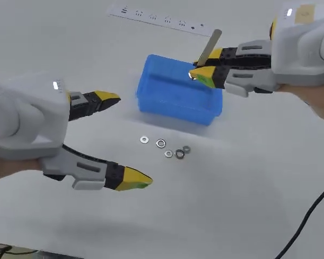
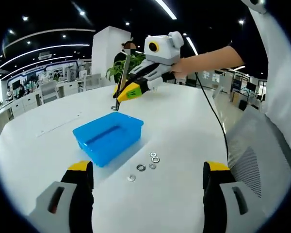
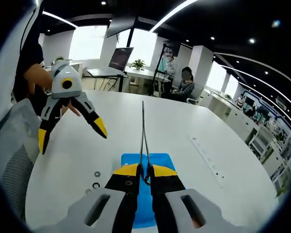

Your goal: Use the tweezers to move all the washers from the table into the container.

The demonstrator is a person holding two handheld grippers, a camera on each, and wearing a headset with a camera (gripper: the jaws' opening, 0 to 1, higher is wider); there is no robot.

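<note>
White table (image 1: 248,178) in an open-plan office: ceiling light strips, desks, potted plants. A power strip (image 1: 156,19) lies at the far side.

Tweezers (image 1: 209,46): slim grey metal with two thin arms. The long axis is near upright, tips down over the far corner of the blue container (image 1: 175,94). The right gripper (image 1: 202,73) has its jaws closed on them.

Five small metal washers (image 1: 161,143) sit in a loose row on the table, just in front of the container.

Left gripper (image 1: 132,139): jaws spread wide, holding nothing, near the washers.
</note>
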